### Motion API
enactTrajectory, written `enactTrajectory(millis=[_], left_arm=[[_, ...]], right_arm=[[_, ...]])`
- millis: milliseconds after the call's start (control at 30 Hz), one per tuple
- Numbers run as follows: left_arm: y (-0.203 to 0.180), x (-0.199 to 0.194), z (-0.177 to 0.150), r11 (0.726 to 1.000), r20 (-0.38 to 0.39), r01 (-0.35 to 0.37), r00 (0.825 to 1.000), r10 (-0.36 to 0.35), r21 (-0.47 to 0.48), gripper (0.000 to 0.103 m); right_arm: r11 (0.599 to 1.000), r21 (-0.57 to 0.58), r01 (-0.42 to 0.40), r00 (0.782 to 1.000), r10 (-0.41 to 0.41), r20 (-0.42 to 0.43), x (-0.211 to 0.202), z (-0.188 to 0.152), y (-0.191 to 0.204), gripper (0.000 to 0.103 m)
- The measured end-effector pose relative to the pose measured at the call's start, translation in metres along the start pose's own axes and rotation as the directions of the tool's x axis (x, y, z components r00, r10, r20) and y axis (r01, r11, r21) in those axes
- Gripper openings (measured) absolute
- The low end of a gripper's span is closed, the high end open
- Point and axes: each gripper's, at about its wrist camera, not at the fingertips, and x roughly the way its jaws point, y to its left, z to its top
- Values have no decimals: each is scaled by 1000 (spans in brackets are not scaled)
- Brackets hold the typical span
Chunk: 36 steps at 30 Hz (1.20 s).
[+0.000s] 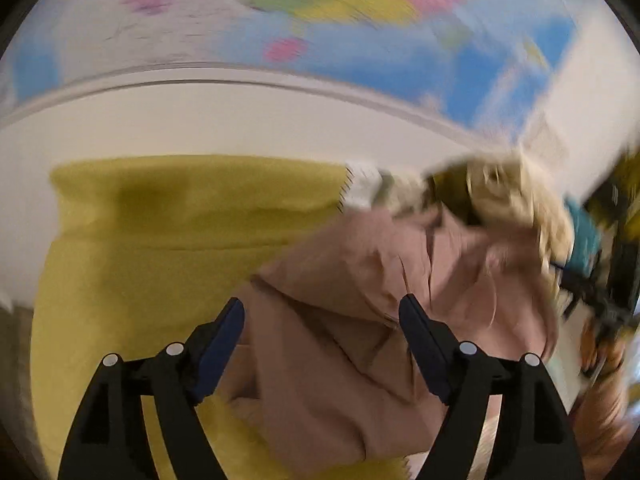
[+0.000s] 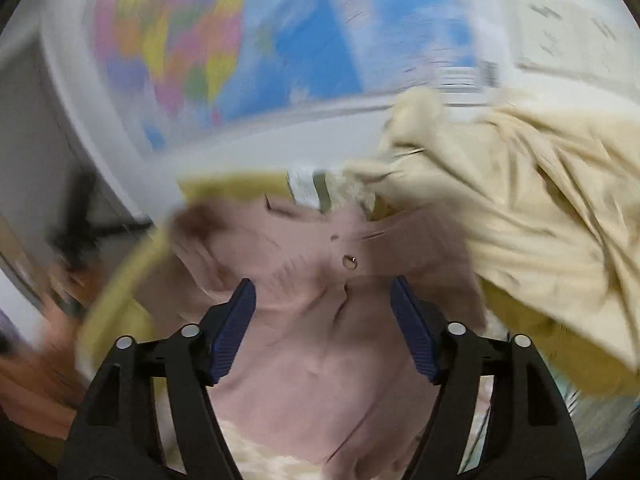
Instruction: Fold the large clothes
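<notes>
We look down over our left gripper [image 1: 322, 344], its black arms and dark-blue ribbed pads spread wide apart, released, with nothing pinched between them. Beneath and beyond it a dusty-pink cotton garment [image 1: 352, 320] lies rumpled across a mustard-yellow cloth spread [image 1: 160, 232] that covers the work surface. The pink fabric passes under the gap between the pads; neither pad presses on it.

From our right gripper [image 2: 323, 328] the view is much the same: jaws parted, pads clear of the cloth, and the pink garment [image 2: 304, 344] spread below them, a small round button [image 2: 349, 262] showing just beyond the fingertips. To the right a crumpled cream-coloured garment [image 2: 532, 200] is heaped on the yellow spread [image 2: 524, 316], its edge lying against the pink one. In the left view the same cream heap [image 1: 508, 196] shows at the far right, badly blurred.

Behind the surface a large, brightly coloured wall map [image 1: 360, 12], with blue seas and pink, green and yellow lands, fills the wall, above a white ledge [image 1: 240, 120]. Both views are smeared with motion blur, the right one more so, and the dark shapes at their outer edges we cannot make out.
</notes>
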Motion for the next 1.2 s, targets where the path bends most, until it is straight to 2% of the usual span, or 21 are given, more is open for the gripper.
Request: enactTrajectory(millis=[100, 200, 267, 300, 333, 367, 400, 433, 500, 567, 633, 667, 700, 733, 767, 800, 867, 933, 1033, 1167, 1200], left_arm=[[-25, 31, 2, 998, -66, -12, 998, 16, 54, 77], [-45, 66, 6, 991, -112, -76, 990, 88, 109, 76], [-45, 78, 9, 990, -128, -101, 985, 113, 100, 62], [-43, 85, 13, 990, -136, -110, 983, 121, 87, 48], [-40, 89, 16, 990, -138, -123, 982, 131, 70, 35], [-35, 93, 20, 990, -141, -131, 981, 137, 48, 28], [-30, 95, 26, 992, -144, -126, 981, 128, 18, 19], [-24, 96, 31, 993, -143, -118, 983, 116, -9, 14], [-16, 93, 39, 993, -133, -107, 986, 99, -53, 10], [-11, 86, 46, 991, -114, -96, 990, 86, -89, 10], [-3, 75, 54, 987, -74, -101, 993, 93, -126, 14], [1, 67, 56, 985, -42, -107, 994, 102, -137, 20], [2, 64, 57, 984, -21, -112, 994, 110, -141, 40], [3, 56, 58, 983, 8, -111, 993, 114, -144, 68], [3, 52, 57, 984, 26, -104, 994, 109, -144, 79], [1, 46, 55, 987, 49, -88, 994, 95, -131, 84], [-11, 48, 51, 996, 33, -72, 997, 74, -44, 85], [-33, 55, 38, 989, 19, -121, 993, 120, 90, 85], [-65, 73, 13, 941, -16, -156, 986, 169, 301, 85], [-98, 105, -3, 864, -21, -217, 967, 254, 454, 85], [-101, 111, -3, 859, -26, -224, 964, 266, 461, 82]], right_arm=[[991, -74, 115, 990, -121, -79, 45, 3, 16, 72], [975, -127, 183, 969, -201, -146, 87, 0, 19, 76], [964, -163, 211, 955, -239, -178, 103, -5, 20, 77], [956, -185, 227, 948, -260, -181, 109, -7, 21, 70], [946, -206, 251, 940, -289, -181, 113, -8, 21, 53], [940, -217, 262, 935, -303, -183, 115, -8, 20, 44], [942, -217, 255, 936, -297, -190, 116, -7, 18, 19], [951, -204, 234, 942, -274, -196, 115, -6, 15, 7], [962, -178, 205, 955, -236, -179, 107, 1, 11, 5], [974, -138, 181, 972, -199, -125, 92, 11, 8, 4], [977, -104, 184, 979, -191, -67, 78, 22, 4, 4], [978, -85, 190, 981, -193, -28, 71, 31, 1, 3], [979, -65, 193, 981, -194, -7, 68, 35, -1, 3], [979, -37, 200, 980, -200, 9, 68, 39, -5, 3], [982, -3, 190, 982, -190, 0, 72, 41, -12, 3], [984, 22, 176, 984, -176, -23, 81, 43, -16, 3], [985, 72, 157, 985, -152, -76, 98, 36, -28, 3], [983, 129, 131, 986, -115, -121, 115, 34, -30, 4], [980, 165, 110, 988, -89, -129, 105, 25, -31, 4], [982, 160, 106, 987, -84, -134, 99, 25, -26, 5], [982, 157, 107, 987, -86, -134, 100, 26, -24, 5]])
